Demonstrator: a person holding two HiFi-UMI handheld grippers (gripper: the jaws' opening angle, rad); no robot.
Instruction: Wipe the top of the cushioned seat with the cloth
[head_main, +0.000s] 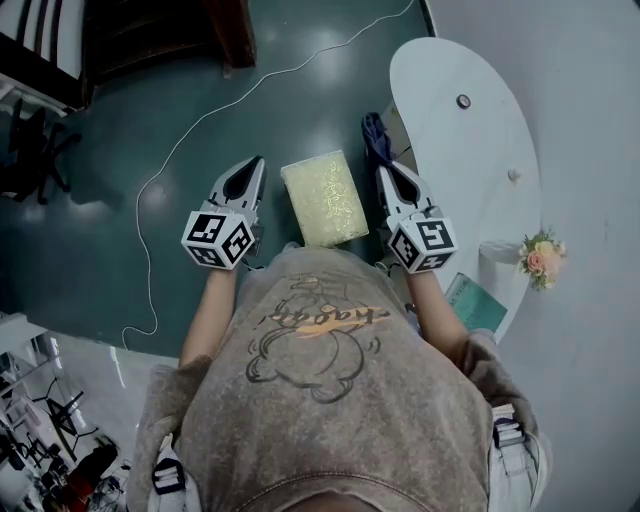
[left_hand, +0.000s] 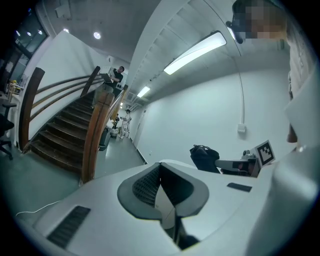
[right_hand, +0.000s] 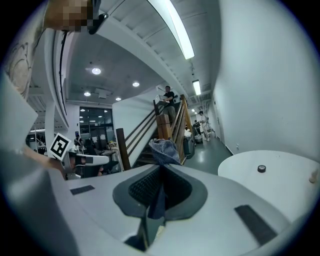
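The cushioned seat (head_main: 323, 198), a pale yellow patterned rectangle, stands on the dark floor straight below me, between the two grippers. My right gripper (head_main: 386, 172) is just right of the seat and is shut on a dark blue cloth (head_main: 375, 138), which bunches out beyond the jaw tips. In the right gripper view the cloth (right_hand: 165, 150) sticks up from the closed jaws of the gripper (right_hand: 162, 169). My left gripper (head_main: 252, 166) hangs left of the seat, shut with nothing in it (left_hand: 160, 167). Both are held level in the air. The seat is hidden in both gripper views.
A white round table (head_main: 480, 150) with a small dark knob (head_main: 463, 101) stands close on the right, a flower posy (head_main: 541, 254) by its near edge. A white cable (head_main: 150, 200) runs across the green floor at left. A wooden staircase (left_hand: 65, 130) rises beyond.
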